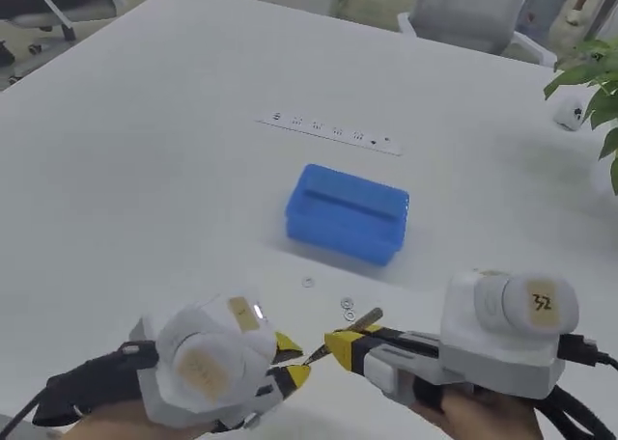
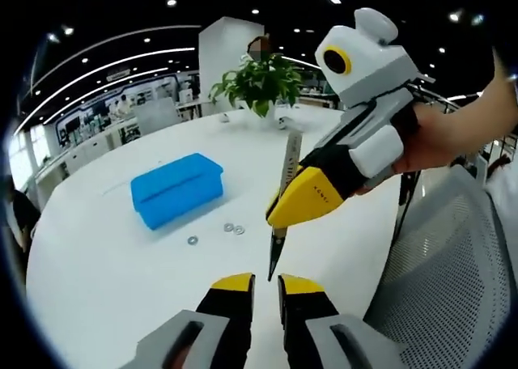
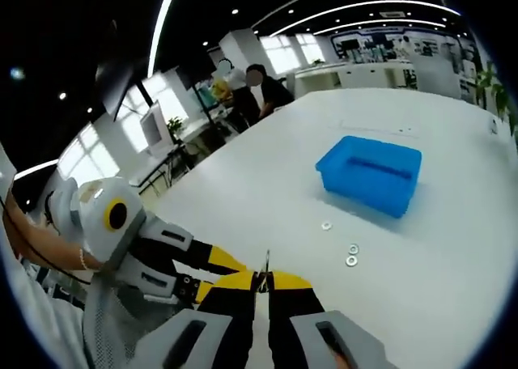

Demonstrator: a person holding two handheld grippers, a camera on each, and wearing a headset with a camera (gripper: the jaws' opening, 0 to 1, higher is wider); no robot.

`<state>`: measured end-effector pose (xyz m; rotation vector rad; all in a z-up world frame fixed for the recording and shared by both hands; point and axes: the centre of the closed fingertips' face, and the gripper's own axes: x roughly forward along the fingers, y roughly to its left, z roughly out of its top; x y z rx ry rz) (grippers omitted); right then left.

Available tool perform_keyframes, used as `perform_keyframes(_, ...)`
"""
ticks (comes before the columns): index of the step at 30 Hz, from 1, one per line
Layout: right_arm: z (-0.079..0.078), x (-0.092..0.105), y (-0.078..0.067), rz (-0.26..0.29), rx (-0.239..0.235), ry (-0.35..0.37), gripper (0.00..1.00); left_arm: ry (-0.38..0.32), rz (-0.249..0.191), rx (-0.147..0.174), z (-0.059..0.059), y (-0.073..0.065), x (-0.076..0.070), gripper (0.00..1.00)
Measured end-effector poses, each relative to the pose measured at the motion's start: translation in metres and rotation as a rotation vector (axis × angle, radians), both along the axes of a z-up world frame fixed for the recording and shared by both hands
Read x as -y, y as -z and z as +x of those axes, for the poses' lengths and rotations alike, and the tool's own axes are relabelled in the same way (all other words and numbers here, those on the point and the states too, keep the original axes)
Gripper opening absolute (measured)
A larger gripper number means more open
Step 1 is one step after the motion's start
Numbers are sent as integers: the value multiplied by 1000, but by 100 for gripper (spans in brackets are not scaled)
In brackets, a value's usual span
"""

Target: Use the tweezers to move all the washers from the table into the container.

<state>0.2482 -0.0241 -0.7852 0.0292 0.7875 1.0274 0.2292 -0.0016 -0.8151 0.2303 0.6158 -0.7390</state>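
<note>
Three small metal washers [image 1: 307, 283] [image 1: 347, 303] [image 1: 349, 315] lie on the white table [image 1: 145, 170], just in front of a blue container [image 1: 348, 213]. My right gripper [image 1: 340, 344] is shut on the tweezers [image 1: 359, 321], whose tip points at my left gripper [image 1: 293, 361]. The left gripper's jaws stand a little apart, with the tweezers' tip [image 2: 272, 268] just above the gap. In the left gripper view the container [image 2: 176, 188] and washers [image 2: 229, 226] lie beyond the tweezers. In the right gripper view the tweezers [image 3: 264, 273] sit between the jaws, with the washers [image 3: 353, 249] and container [image 3: 371, 173] ahead.
A flush socket strip [image 1: 328, 131] is set in the table behind the container. A potted plant [image 1: 594, 83] and a small white object [image 1: 570, 112] stand at the far right. A grey chair [image 1: 473, 11] is beyond the table. A mesh chair [image 2: 453, 272] is close by.
</note>
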Motion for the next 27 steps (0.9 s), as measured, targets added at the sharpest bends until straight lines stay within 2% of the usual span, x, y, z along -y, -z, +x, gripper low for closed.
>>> perform_keyframes(1, 3, 1, 1, -11, 10, -3, 1, -19, -1, -6, -1, -1, -4, 14)
perform_keyframes(2, 7, 2, 3, -30, 20, -10, 1, -59, -16, -30, -3, -3, -11, 17)
perform_keyframes(3, 9, 3, 4, -41, 29, -13, 1, -87, -32, -39, -4, -6, -15, 20)
perform_keyframes(4, 15, 3, 3, -42, 47, -6, 1, -119, -37, -59, -9, -12, -21, 22)
perform_keyframes(5, 18, 3, 3, -52, 53, -17, 1, -131, -32, -62, -13, -17, -26, 25)
perform_keyframes(6, 23, 2, 1, -64, 79, -25, 1, -164, -41, -24, -16, -27, -32, 26)
perform_keyframes(7, 28, 1, 1, -69, 94, -25, 1, -181, -38, -14, -20, -31, -37, 27)
perform_keyframes(8, 34, 0, 1, -79, 107, -26, 1, -199, -34, -18, -24, -34, -41, 30)
perform_keyframes(9, 42, -2, 1, -87, 126, -27, 1, -241, -51, -22, -29, -36, -45, 34)
perform_keyframes(11, 53, -8, 1, -89, 132, -28, 1, -283, -75, -27, -35, -38, -48, 42)
perform_keyframes(13, 64, -13, 1, -100, 158, -26, 1, -327, -104, 26, -34, -44, -53, 46)
perform_keyframes(15, 73, -17, 1, -110, 179, -32, 2, -341, -105, 40, -35, -47, -54, 56)
perform_keyframes(17, 79, -20, 1, -113, 182, -31, 2, -350, -113, 75, -32, -52, -54, 71)
perform_keyframes(19, 88, -22, 3, -118, 190, -29, 2, -351, -122, 103, -29, -57, -52, 80)
perform_keyframes(20, 92, -24, 3, -119, 190, -27, 2, -352, -122, 110, -29, -58, -52, 83)
perform_keyframes(21, 94, -25, 4, -119, 190, -25, 2, -352, -116, 137, -27, -60, -51, 85)
perform_keyframes(23, 101, -27, 6, -123, 192, -15, 2, -348, -99, 168, -24, -62, -50, 91)
perform_keyframes(26, 112, -31, 13, -147, 205, -15, 2, -353, -107, 156, -23, -58, -47, 99)
perform_keyframes(27, 114, -32, 15, -150, 204, -17, 2, -356, -111, 153, -22, -55, -46, 99)
